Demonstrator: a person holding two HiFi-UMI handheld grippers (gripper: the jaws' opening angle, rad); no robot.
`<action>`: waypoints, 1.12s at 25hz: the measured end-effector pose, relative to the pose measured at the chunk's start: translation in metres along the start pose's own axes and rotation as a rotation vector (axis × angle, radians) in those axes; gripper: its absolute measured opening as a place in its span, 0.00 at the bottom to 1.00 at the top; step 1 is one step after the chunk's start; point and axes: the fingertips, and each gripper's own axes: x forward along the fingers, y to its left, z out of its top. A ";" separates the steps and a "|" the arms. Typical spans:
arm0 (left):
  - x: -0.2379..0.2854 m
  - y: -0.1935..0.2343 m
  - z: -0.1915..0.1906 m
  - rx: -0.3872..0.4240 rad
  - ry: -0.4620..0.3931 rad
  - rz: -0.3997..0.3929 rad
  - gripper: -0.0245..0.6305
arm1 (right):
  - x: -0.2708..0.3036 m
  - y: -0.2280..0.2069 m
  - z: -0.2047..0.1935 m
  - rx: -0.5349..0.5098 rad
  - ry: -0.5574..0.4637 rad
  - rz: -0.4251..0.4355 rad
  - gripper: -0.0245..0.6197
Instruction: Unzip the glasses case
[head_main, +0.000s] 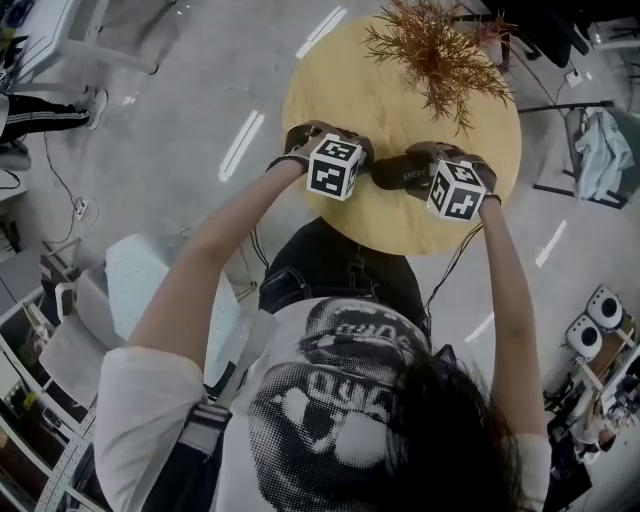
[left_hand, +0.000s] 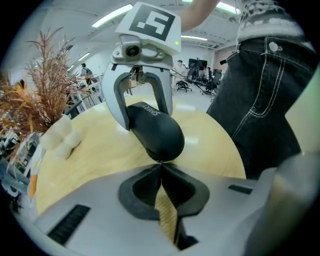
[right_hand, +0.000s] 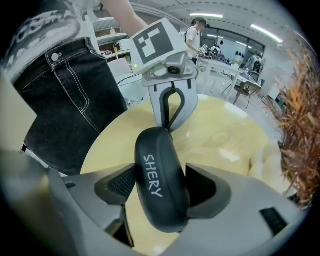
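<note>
A black oval glasses case (head_main: 398, 173) printed "SHERY" is held just above the round wooden table (head_main: 330, 90). My right gripper (right_hand: 160, 186) is shut across the case's (right_hand: 159, 182) middle, one pad on each side. My left gripper (left_hand: 161, 165) is shut at the tip of the case (left_hand: 156, 133), its pads meeting on the small zipper pull at that end. In the head view the left gripper (head_main: 365, 172) and the right gripper (head_main: 420, 178) face each other with the case between them. The zip line itself is hidden from view.
A dried orange-brown plant (head_main: 440, 45) stands at the table's far side, right of the case in the right gripper view (right_hand: 300, 130). A white lumpy object (left_hand: 62, 140) lies on the table near the plant. The person's dark jeans (left_hand: 265, 95) are close to the table's near edge.
</note>
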 end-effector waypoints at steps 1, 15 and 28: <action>-0.002 0.001 -0.001 -0.015 -0.002 0.009 0.06 | 0.000 -0.001 0.000 0.013 -0.007 -0.001 0.53; -0.007 -0.011 0.000 -0.245 -0.049 0.113 0.06 | -0.002 -0.014 0.001 0.178 -0.061 -0.021 0.53; -0.016 0.000 0.000 -0.588 -0.120 0.322 0.06 | -0.001 -0.012 0.004 0.772 -0.155 -0.108 0.52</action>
